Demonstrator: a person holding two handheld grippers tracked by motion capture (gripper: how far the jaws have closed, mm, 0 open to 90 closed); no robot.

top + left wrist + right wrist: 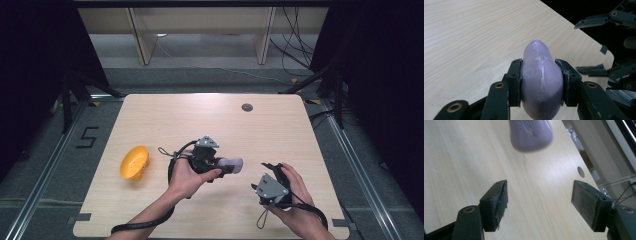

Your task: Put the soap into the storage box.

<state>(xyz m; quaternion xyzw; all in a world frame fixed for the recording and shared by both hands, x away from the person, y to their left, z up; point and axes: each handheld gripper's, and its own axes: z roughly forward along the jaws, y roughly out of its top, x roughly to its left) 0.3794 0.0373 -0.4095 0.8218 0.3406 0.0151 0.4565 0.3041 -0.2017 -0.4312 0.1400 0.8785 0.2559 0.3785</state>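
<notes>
High view: a light wooden table [150,120] with rounded corners, seen from the person's side. The left gripper [226,169] sits near the table's middle, clamped on a pale purple object [231,163] whose rounded end sticks out beyond the jaws toward the right gripper [274,169]. The right gripper lies to the right and slightly nearer the person, well apart from the purple object, with bare wood between the two.

Left gripper view: the two black pads [517,82] press on both flanks of the purple object [541,82], which bulges out past them above and below; its narrower tip points toward the table's far right edge. The other gripper's open jaws show at the right margin, past the rounded corner.

Right gripper view: the right gripper [540,206] is released, its pads [496,203] standing wide with nothing but tabletop between them. The purple object [531,133] is at the top of the frame, blurred, beyond the jaw tips and not touched.

Edges and free room: an orange bowl [134,162] rests tilted near the left edge, well apart from both grippers. A small round hole [247,107] lies near the far edge. The far half of the table and the strip along the right edge are open wood. A dark cable [145,222] trails from the left forearm across the near edge.
</notes>
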